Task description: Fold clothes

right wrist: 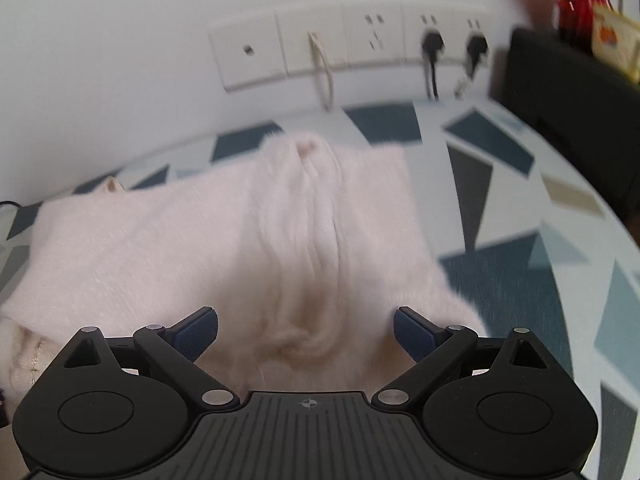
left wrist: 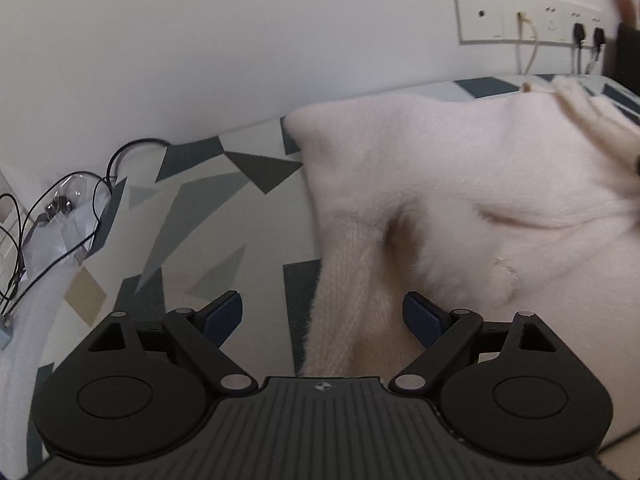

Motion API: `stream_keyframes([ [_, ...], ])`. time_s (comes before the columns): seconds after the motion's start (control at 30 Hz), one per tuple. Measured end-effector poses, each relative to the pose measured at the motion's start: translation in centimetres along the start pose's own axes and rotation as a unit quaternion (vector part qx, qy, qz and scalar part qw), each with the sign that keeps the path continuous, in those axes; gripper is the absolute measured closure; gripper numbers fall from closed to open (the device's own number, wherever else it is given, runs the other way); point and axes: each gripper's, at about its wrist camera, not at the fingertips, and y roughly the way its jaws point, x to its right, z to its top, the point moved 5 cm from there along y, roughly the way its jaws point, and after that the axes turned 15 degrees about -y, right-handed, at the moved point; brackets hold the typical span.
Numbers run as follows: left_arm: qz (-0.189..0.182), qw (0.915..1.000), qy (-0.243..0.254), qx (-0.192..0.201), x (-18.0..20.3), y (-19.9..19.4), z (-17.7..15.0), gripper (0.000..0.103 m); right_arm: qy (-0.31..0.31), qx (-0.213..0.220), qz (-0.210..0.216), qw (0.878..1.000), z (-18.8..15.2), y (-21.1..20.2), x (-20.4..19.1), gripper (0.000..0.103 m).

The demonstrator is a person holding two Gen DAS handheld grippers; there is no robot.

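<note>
A fuzzy pale pink sweater [left wrist: 460, 184] lies on a table with a grey and blue geometric cloth [left wrist: 208, 208]. In the left wrist view its ribbed sleeve [left wrist: 352, 300] runs down between the jaws of my left gripper [left wrist: 322, 316], which is open around it. In the right wrist view the sweater [right wrist: 160, 240] lies partly folded, with a bunched fold [right wrist: 304, 280] running toward my right gripper [right wrist: 306, 332], which is open just above it. The right view is blurred by motion.
A white wall with a socket strip [right wrist: 344, 44] and plugged cables stands behind the table. Black cables and a crumpled plastic bag [left wrist: 60, 220] lie at the table's left end. A black box [right wrist: 568, 100] stands at the right back.
</note>
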Motion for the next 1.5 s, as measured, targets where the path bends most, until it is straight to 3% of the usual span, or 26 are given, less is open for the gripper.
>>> stream_keyframes([
  [0.07, 0.011, 0.9999, -0.007, 0.010, -0.3, 0.5, 0.3, 0.014, 0.002, -0.016, 0.003, 1.000, -0.3, 0.5, -0.1, 0.013],
  [0.1, 0.017, 0.9996, -0.010, 0.020, -0.6, 0.6, 0.6, 0.023, 0.003, -0.023, 0.006, 1.000, -0.4, 0.8, -0.2, 0.022],
  [0.13, 0.021, 0.9993, -0.017, 0.028, -0.9, 0.7, 0.9, 0.035, 0.011, -0.027, 0.007, 1.000, -0.3, 0.9, -0.2, 0.047],
  [0.17, 0.015, 0.9990, -0.030, 0.028, -1.4, 0.7, 1.3, 0.064, 0.023, -0.029, 0.009, 0.999, 0.0, 0.8, -0.2, 0.067],
  [0.2, 0.000, 0.9987, -0.047, 0.019, -2.0, 0.8, 1.5, 0.078, 0.037, -0.022, 0.012, 0.999, 0.7, 0.4, -0.1, 0.070],
  [0.3, -0.016, 0.9980, -0.051, 0.032, -2.4, 0.0, 1.7, 0.090, 0.050, 0.032, 0.026, 0.998, 3.1, -1.4, -0.5, 0.074],
  [0.43, -0.014, 0.9971, -0.032, 0.068, -2.0, -1.8, 1.3, 0.093, 0.048, 0.098, 0.025, 0.994, 5.6, -3.9, -0.5, 0.077],
  [0.53, -0.024, 0.9974, -0.025, 0.063, -1.9, -2.4, 0.6, 0.093, 0.034, 0.114, 0.015, 0.993, 5.3, -5.1, 0.2, 0.076],
  [0.57, -0.025, 0.9978, -0.018, 0.059, -1.7, -2.4, 0.3, 0.093, 0.030, 0.112, 0.011, 0.993, 4.9, -5.2, 0.5, 0.074],
  [0.73, -0.023, 0.9996, -0.005, 0.016, -1.5, -0.8, -1.4, 0.091, 0.051, 0.012, -0.012, 0.999, -0.1, -2.7, 2.3, 0.072],
  [0.83, -0.021, 0.9995, -0.022, -0.009, -2.0, -1.1, -1.3, 0.081, 0.069, 0.012, -0.015, 0.997, -1.1, -3.1, 2.9, 0.072],
  [0.87, -0.041, 0.9982, -0.035, -0.024, -2.0, -1.6, -1.2, 0.080, 0.065, 0.017, -0.017, 0.998, -1.0, -3.4, 2.8, 0.071],
  [0.97, -0.146, 0.9815, -0.088, -0.086, -1.5, -3.3, -1.0, 0.079, 0.051, 0.031, -0.027, 0.998, -0.5, -4.5, 2.9, 0.071],
  [1.03, -0.211, 0.9588, -0.123, -0.146, -0.5, -3.2, -1.1, 0.071, 0.058, 0.028, -0.017, 0.998, -0.3, -4.5, 3.2, 0.070],
  [1.1, -0.216, 0.9475, -0.158, -0.176, 0.2, -2.0, -1.3, 0.051, 0.058, 0.030, -0.002, 0.998, -0.1, -4.7, 3.2, 0.063],
  [1.17, -0.202, 0.9464, -0.187, -0.169, 0.3, -1.0, -1.1, 0.050, 0.037, 0.040, 0.003, 0.998, 0.1, -5.1, 2.2, 0.040],
  [1.23, -0.192, 0.9451, -0.208, -0.164, 0.6, -0.4, -0.7, 0.050, 0.005, 0.053, 0.007, 0.999, 0.4, -5.1, 0.9, 0.038],
  [1.27, -0.189, 0.9443, -0.216, -0.161, 0.7, -0.2, -0.5, 0.052, -0.013, 0.058, 0.012, 0.998, 0.5, -5.0, 0.2, 0.039],
  [1.3, -0.187, 0.9438, -0.222, -0.159, 0.8, 0.1, -0.4, 0.069, -0.031, 0.062, 0.016, 0.997, 0.6, -4.8, -0.4, 0.040],
  [1.37, -0.176, 0.9449, -0.229, -0.154, 0.9, 0.5, -0.2, 0.081, -0.060, 0.048, 0.013, 0.997, 0.5, -3.5, -1.2, 0.050],
  [1.4, -0.170, 0.9454, -0.234, -0.149, 0.8, 0.6, 0.0, 0.086, -0.070, 0.036, 0.013, 0.997, 0.4, -2.7, -1.4, 0.057],
  [1.47, -0.157, 0.9476, -0.238, -0.144, 0.6, 0.8, 0.3, 0.089, -0.068, 0.033, 0.013, 0.997, 0.6, -2.1, -1.3, 0.093],
  [1.5, -0.151, 0.9487, -0.240, -0.140, 0.6, 0.8, 0.5, 0.090, -0.064, 0.040, 0.011, 0.997, 0.8, -2.1, -1.2, 0.093],
])
